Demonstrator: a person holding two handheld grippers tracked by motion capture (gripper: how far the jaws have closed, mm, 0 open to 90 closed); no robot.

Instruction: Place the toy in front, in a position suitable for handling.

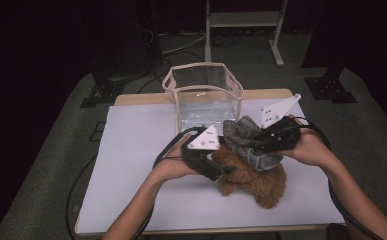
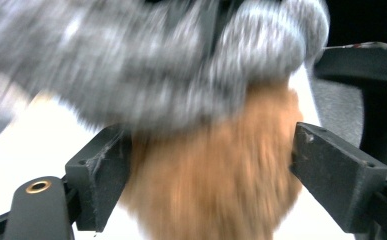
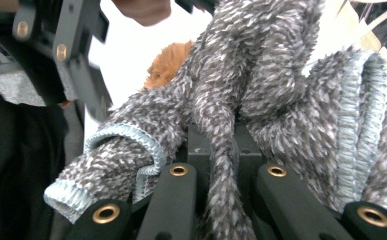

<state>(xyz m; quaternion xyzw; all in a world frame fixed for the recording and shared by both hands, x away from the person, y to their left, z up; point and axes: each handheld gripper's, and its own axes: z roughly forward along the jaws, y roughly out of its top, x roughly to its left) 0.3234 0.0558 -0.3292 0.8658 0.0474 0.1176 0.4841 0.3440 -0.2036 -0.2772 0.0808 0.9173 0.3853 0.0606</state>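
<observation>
Left gripper [image 1: 220,170] level, jaws wide astride brown plush toy [image 1: 253,181]; right gripper [image 1: 261,141] jaws clamping grey fuzzy garment [image 1: 248,140] above.

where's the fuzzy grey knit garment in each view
High view: the fuzzy grey knit garment sits right of centre, above the brown plush toy.
Left gripper view: blurred, across the top.
Right gripper view: centre and right, draped over the jaws.
Shared landmark: the brown plush toy.
</observation>
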